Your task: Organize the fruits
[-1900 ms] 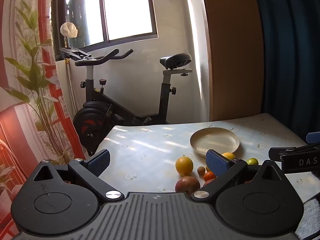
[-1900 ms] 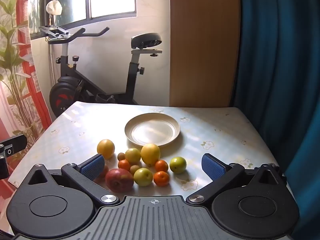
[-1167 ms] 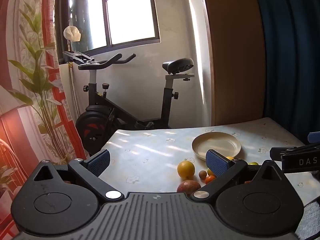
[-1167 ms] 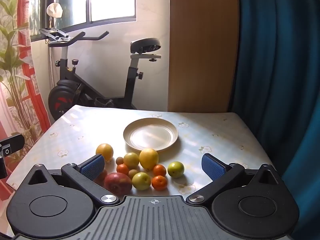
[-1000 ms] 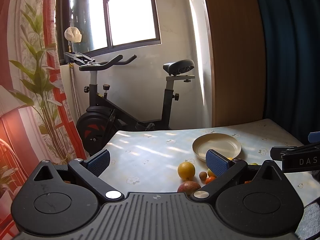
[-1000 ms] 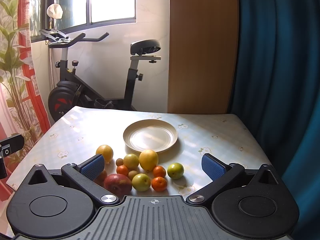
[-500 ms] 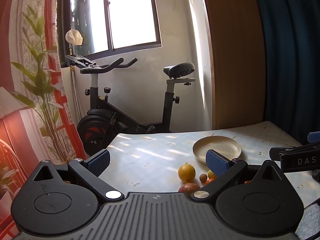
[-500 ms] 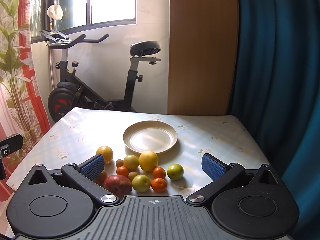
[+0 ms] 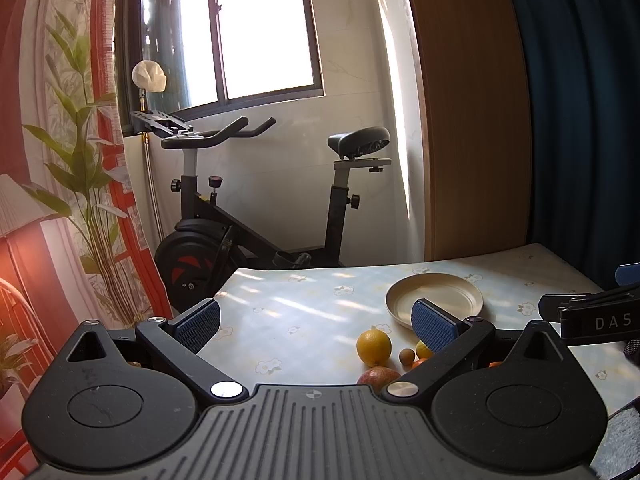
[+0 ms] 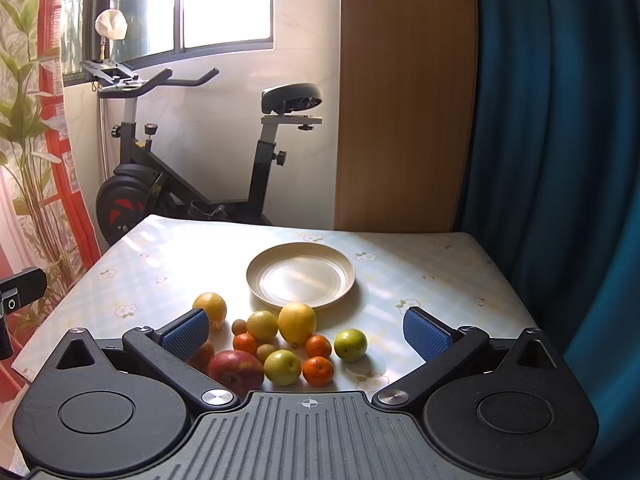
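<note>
A cream plate [image 10: 301, 276] lies bare in the middle of the table, also in the left wrist view as plate [image 9: 434, 294]. In front of it sits a cluster of fruit: a large yellow lemon [image 10: 297, 323], an orange [image 10: 209, 307], a red apple [image 10: 236, 369], green fruits [image 10: 350, 345] and small tangerines [image 10: 317, 371]. My right gripper [image 10: 306, 332] hangs open just above and behind the cluster, holding nothing. My left gripper [image 9: 316, 322] is open and holds nothing at the table's left side; the orange [image 9: 373, 347] and apple [image 9: 378, 376] show past its right finger.
The table [image 10: 420, 276] has a pale floral cloth. An exercise bike [image 10: 180, 184] stands behind it by the window. A blue curtain [image 10: 560, 120] hangs on the right, a plant [image 9: 80, 184] on the left. The right gripper's body [image 9: 592, 318] juts into the left wrist view.
Both grippers have drawn back and risen slightly, so table and fruit sit lower and smaller in view. Jaws stay open; no fruit has moved.
</note>
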`<state>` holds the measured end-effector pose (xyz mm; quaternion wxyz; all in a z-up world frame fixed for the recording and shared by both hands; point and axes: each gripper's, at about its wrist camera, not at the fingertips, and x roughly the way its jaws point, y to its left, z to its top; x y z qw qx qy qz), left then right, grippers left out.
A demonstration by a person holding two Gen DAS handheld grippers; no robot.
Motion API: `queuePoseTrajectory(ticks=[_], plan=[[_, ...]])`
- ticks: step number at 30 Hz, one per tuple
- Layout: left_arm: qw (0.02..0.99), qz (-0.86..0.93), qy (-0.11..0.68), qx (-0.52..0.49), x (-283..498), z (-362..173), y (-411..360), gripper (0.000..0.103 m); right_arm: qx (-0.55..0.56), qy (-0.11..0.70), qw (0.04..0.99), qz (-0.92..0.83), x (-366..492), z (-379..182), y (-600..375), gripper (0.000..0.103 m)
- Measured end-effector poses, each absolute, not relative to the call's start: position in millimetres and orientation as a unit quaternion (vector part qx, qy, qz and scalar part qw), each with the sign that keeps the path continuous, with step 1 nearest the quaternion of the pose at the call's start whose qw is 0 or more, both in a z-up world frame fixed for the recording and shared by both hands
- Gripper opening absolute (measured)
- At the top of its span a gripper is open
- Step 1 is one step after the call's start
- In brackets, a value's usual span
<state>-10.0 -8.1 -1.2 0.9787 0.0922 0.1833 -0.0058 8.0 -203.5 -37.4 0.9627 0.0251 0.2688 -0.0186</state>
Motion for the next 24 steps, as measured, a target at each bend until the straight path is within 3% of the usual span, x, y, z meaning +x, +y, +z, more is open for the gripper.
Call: queuePoseTrajectory(ticks=[24], plan=[[0.980,-0.005,0.178,0.092,-9.9,0.4,-8.0,0.103,0.021,0.263,0.964,-0.018,6.1,-32.2,-202.8,0.103]])
